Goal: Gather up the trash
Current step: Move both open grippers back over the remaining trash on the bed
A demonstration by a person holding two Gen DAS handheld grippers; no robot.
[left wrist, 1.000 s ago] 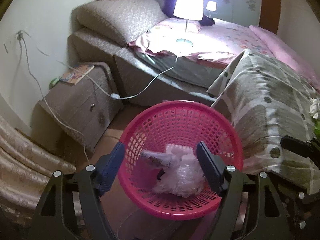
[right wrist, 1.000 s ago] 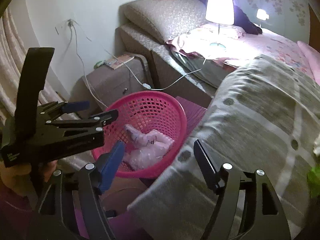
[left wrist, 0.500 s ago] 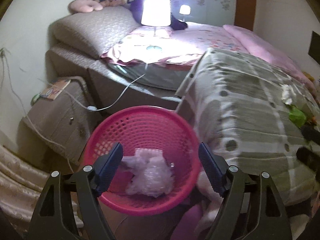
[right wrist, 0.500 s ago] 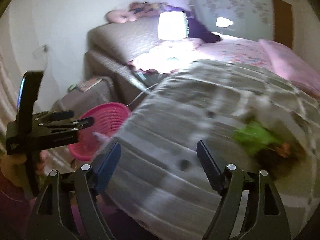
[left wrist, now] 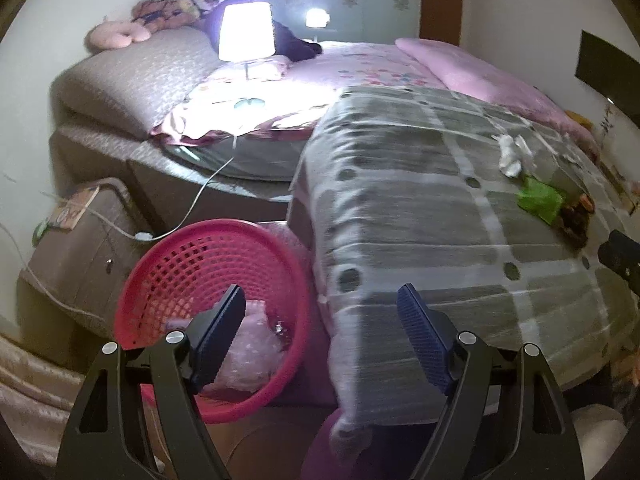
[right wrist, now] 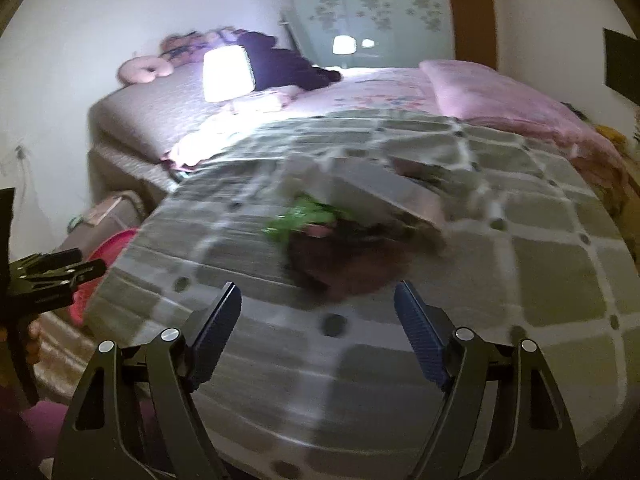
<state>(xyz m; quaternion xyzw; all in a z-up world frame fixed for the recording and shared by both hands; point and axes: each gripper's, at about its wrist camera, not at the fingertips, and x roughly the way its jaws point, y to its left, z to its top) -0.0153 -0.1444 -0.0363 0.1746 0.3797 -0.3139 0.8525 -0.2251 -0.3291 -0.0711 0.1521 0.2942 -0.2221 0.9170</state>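
A pink plastic basket (left wrist: 180,264) stands on the floor beside the bed and holds crumpled clear plastic trash (left wrist: 252,344). My left gripper (left wrist: 320,320) is open and empty above the basket's right rim. On the grey checked blanket (left wrist: 400,216) lie a white crumpled tissue (left wrist: 514,154), a green wrapper (left wrist: 540,198) and a dark brown wrapper (left wrist: 576,220). My right gripper (right wrist: 318,316) is open and empty, low over the blanket, just short of the blurred green wrapper (right wrist: 308,218) and brown wrapper (right wrist: 348,260). The basket also shows at the left of the right wrist view (right wrist: 112,248).
A lit lamp (left wrist: 246,32) stands on the bed's pink sheet, its cable (left wrist: 200,200) running down to a brown nightstand (left wrist: 80,256). Pillows and plush toys (left wrist: 120,36) line the headboard. A pink duvet (left wrist: 480,76) lies at the far side.
Both grippers have swung right from the basket toward the blanket. The right gripper has moved up close to the green and brown wrappers. Both stay open and empty.
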